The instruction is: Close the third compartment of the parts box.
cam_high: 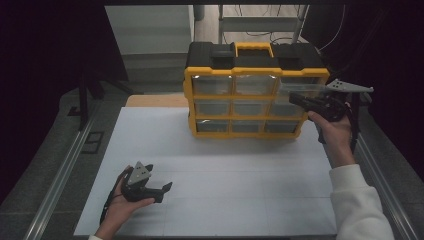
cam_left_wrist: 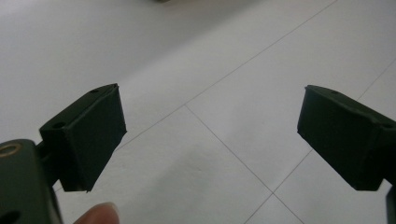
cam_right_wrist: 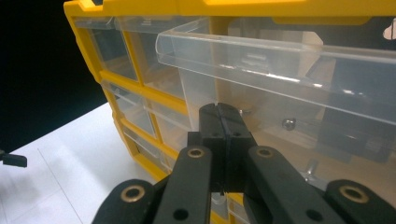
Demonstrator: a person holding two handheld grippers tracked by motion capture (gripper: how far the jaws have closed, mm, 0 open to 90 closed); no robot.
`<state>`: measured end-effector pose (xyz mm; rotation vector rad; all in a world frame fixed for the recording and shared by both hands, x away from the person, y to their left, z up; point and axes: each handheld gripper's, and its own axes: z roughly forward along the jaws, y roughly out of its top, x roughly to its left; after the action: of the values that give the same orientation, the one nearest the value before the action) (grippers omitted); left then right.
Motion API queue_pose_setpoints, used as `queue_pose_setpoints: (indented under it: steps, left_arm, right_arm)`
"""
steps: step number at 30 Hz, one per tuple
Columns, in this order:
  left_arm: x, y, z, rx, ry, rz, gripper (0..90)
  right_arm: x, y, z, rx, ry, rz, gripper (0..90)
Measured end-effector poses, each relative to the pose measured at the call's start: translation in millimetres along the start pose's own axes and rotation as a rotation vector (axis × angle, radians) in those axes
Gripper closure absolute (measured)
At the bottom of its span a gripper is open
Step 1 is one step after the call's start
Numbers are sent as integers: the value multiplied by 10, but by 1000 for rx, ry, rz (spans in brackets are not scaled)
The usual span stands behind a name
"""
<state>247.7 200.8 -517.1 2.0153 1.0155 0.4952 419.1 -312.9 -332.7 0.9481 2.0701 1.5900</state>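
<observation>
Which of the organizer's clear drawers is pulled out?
The top-right drawer of the yellow organizer: its clear front juts forward of the frame toward the right gripper, while the other drawers sit flush.

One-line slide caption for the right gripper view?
Shut right tool pressed up against the pulled-out clear drawer at the top right of the yellow organiser.

A white table top (cam_high: 225,170) with metal rails (cam_high: 60,172) along both sides.
</observation>
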Motion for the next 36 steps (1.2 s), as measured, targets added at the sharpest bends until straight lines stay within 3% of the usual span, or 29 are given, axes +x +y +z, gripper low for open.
queue_pose_setpoints:
  steps: [36]
  left_arm:
    - [5,-18,-8,5,7,3,84]
  right_arm:
    - [-169,43,200,-21,-14,35,900]
